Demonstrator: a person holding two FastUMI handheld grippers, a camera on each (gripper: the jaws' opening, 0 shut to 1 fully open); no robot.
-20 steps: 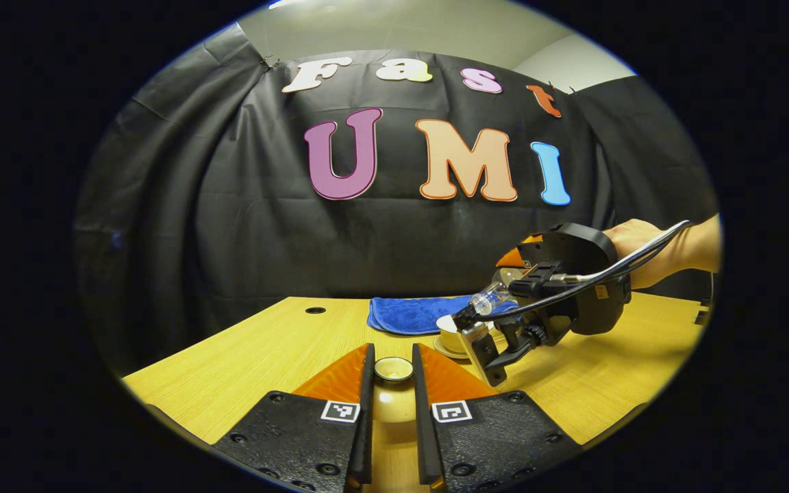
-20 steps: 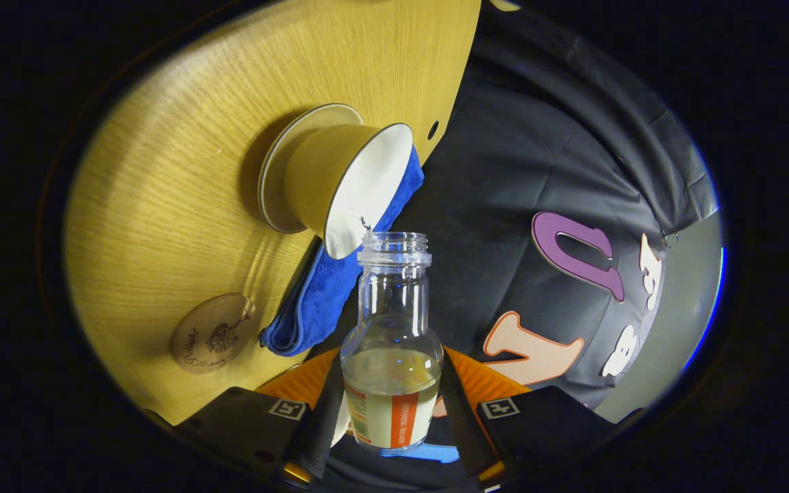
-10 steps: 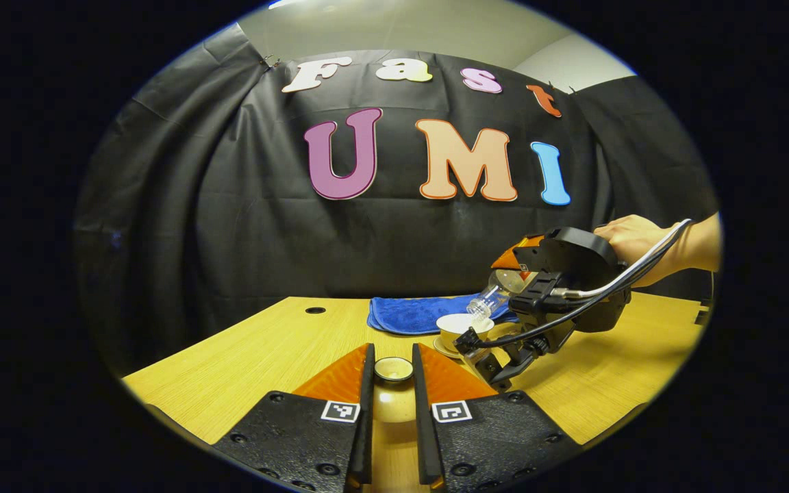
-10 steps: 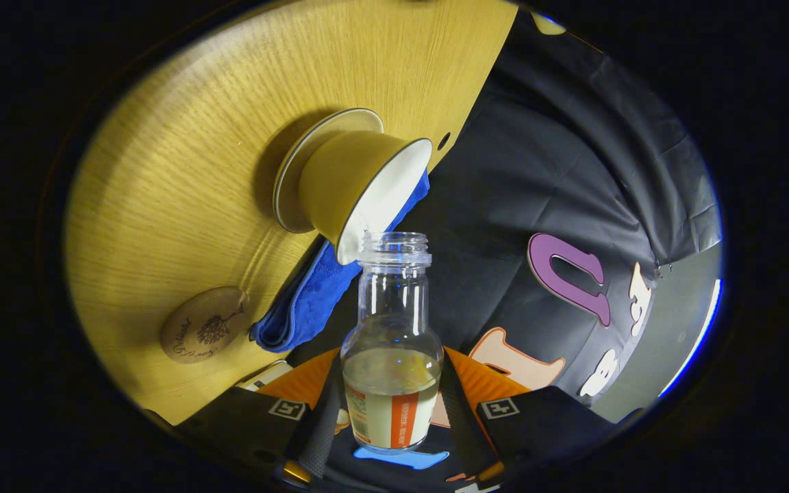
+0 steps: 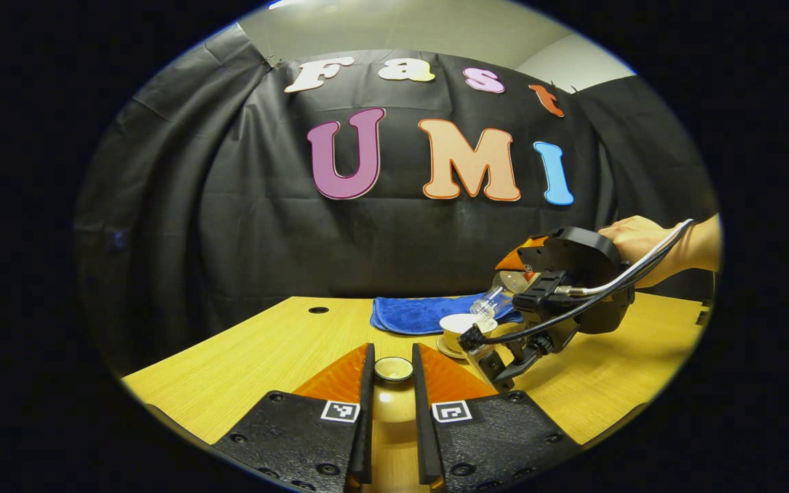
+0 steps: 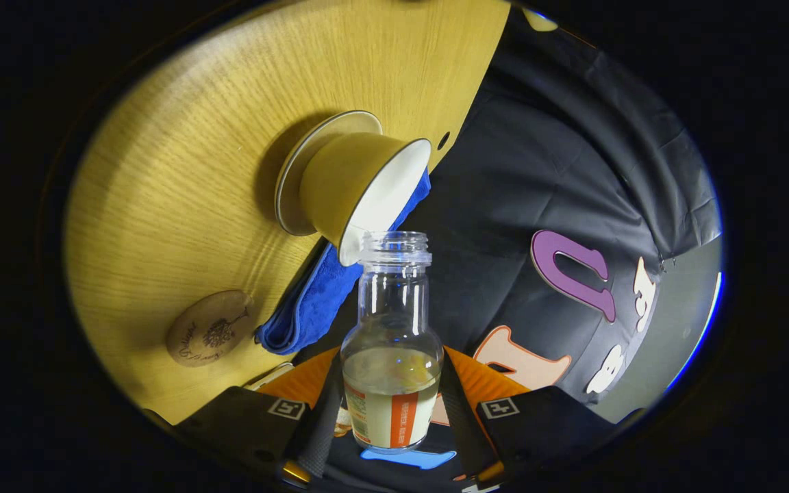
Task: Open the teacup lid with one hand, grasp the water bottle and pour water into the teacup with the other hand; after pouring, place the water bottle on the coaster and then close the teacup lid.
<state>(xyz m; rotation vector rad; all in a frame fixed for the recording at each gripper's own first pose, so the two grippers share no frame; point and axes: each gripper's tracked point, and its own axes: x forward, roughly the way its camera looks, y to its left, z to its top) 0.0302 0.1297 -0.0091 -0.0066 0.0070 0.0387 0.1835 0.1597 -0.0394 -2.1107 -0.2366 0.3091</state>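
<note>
Water bottle (image 6: 392, 342), label unreadable, pinched tilted over teacup (image 6: 357, 188) by right tool (image 6: 390, 404); left tool (image 5: 392, 383) pinches lid (image 5: 393, 370)

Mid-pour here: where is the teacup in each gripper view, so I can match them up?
Left gripper view: the teacup sits right of centre on the table, on its saucer, under the tilted water bottle.
Right gripper view: the teacup is upper centre, seen sideways, its rim just left of the bottle's mouth.
Shared landmark: the blue cloth right beside the cup.
</note>
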